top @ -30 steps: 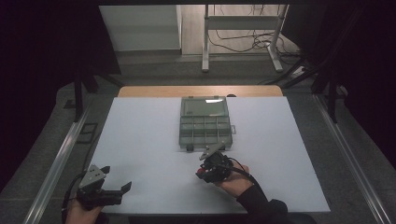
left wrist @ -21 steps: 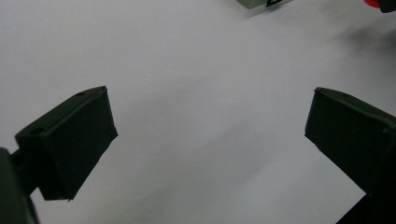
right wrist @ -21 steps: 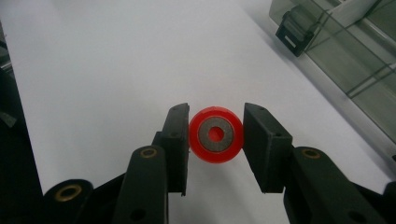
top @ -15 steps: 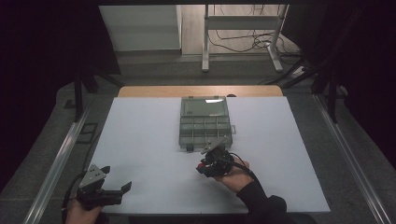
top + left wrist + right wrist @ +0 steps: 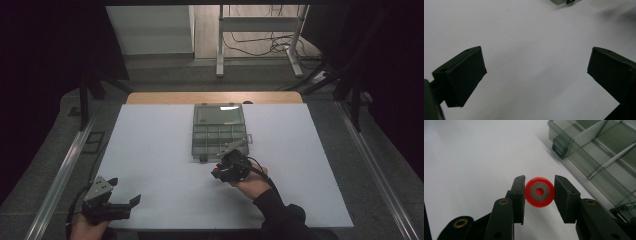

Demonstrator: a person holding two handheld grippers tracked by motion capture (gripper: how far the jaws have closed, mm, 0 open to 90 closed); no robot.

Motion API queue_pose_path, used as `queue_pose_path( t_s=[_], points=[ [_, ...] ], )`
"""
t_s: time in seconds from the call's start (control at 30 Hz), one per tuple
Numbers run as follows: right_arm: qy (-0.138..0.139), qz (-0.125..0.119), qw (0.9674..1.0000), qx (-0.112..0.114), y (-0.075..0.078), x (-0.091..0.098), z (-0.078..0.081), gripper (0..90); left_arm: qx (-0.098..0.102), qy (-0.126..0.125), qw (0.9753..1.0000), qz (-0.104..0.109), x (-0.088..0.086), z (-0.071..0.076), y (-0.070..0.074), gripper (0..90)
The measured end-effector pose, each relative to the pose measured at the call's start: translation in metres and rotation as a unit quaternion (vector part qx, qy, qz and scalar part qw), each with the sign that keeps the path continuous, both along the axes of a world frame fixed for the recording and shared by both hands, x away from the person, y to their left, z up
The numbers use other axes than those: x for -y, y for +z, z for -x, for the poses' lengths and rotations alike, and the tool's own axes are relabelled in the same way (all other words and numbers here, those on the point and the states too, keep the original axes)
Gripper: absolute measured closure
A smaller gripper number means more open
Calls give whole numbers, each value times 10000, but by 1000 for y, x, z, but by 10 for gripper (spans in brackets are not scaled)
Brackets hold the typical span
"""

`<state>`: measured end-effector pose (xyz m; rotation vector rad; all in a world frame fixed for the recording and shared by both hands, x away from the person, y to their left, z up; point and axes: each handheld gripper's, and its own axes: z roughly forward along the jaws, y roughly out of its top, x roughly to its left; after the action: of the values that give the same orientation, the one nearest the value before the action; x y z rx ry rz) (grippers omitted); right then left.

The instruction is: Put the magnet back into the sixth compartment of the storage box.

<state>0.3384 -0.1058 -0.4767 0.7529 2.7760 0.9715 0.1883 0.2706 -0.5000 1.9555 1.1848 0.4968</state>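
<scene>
A small red wheel (image 5: 539, 192) with a grey metal hub sits between the pads of my right gripper (image 5: 539, 180), which is shut on it. In the high view that gripper (image 5: 218, 173) hovers over the white mat, just in front of a clear grey compartment box (image 5: 218, 115). The box's near corner and latch (image 5: 560, 147) lie up and to the right in the right gripper view. My left gripper (image 5: 125, 191) rests at the mat's near left corner. Its jaws (image 5: 534, 60) stand wide open over bare white mat.
The white mat (image 5: 155, 150) covers the table, with a wooden strip (image 5: 210, 97) along its far edge. Metal rails (image 5: 65, 170) run along both sides. A desk frame and cables (image 5: 260, 45) stand on the floor behind.
My right hand has edged slightly away from the person, toward the box, still gripping the red wheel. The left gripper has stayed put.
</scene>
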Motion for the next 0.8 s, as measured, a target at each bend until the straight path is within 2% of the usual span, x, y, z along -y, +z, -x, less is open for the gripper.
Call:
queue_pose_path(
  t_s=[0.8],
  points=[
    [-161,12,9998,96,4,-3,-21,627,-4,-5,10000,-33,1,0,0,22]
  ],
)
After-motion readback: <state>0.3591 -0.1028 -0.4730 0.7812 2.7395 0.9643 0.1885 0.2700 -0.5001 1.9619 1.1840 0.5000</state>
